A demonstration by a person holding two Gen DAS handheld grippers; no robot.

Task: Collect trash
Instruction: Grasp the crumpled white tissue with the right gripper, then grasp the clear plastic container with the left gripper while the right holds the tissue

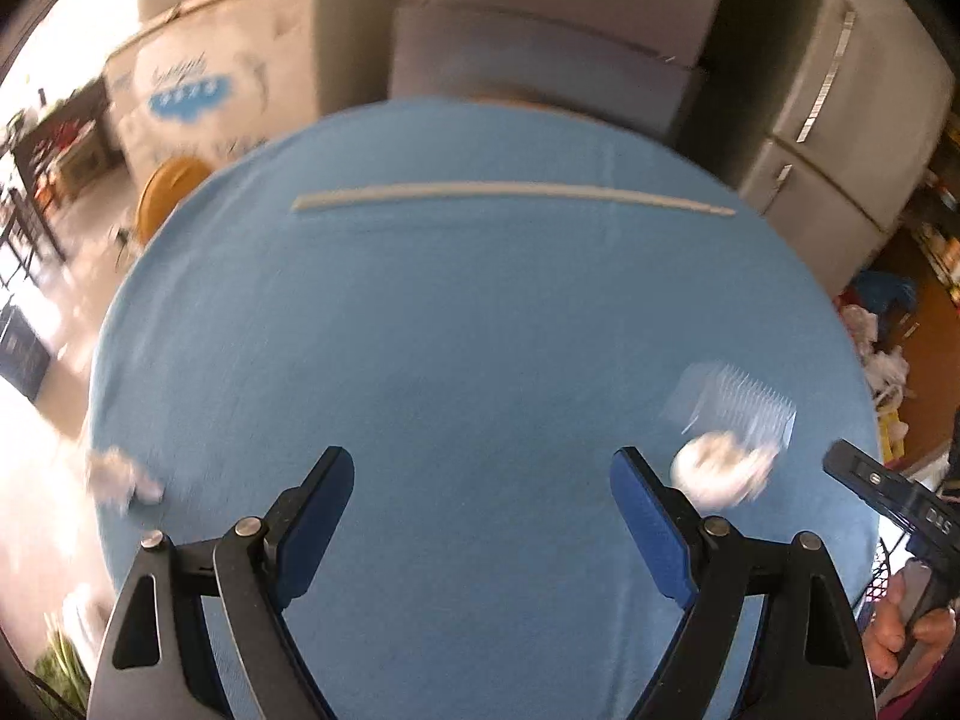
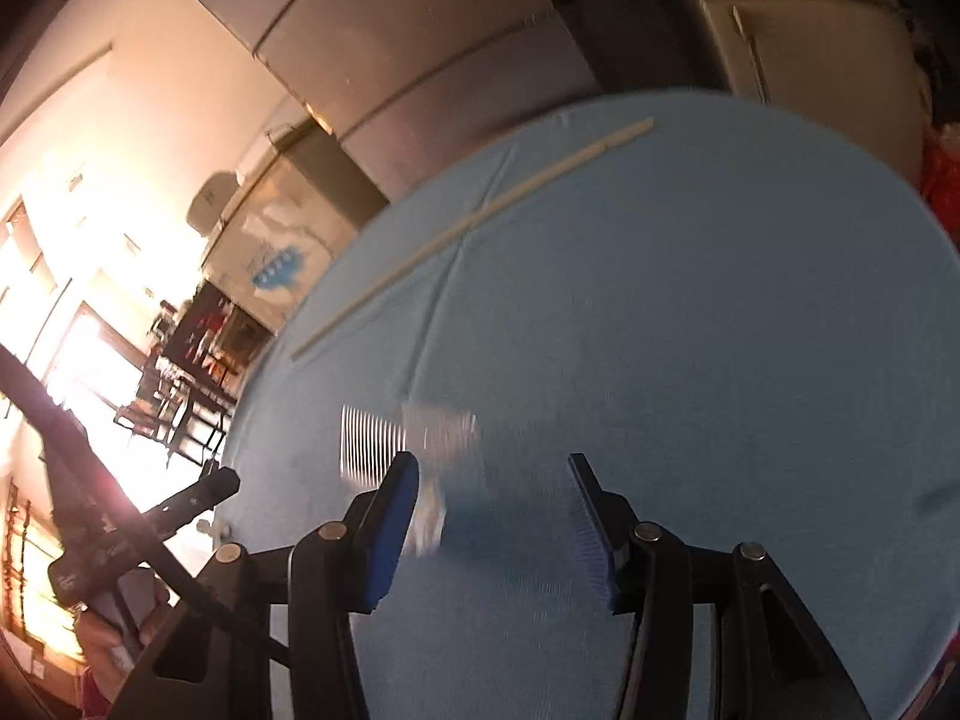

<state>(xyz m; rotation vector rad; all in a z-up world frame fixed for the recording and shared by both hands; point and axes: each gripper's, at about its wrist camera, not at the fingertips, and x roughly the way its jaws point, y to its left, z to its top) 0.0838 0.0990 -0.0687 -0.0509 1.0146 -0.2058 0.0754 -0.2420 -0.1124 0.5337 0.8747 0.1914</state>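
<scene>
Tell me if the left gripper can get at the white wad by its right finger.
Probably yes. The left gripper is open and empty, and the white wad lies on bare blue cloth just outside its right finger. Only the clear ridged plastic behind touches it.

Left tongs [image 1: 480,531] with black angular arms, flat blue pads, round silver pivot screws, right tongs [image 2: 492,531] of matching black build with a ribbed blue pad, white lettering on the black handle
</scene>
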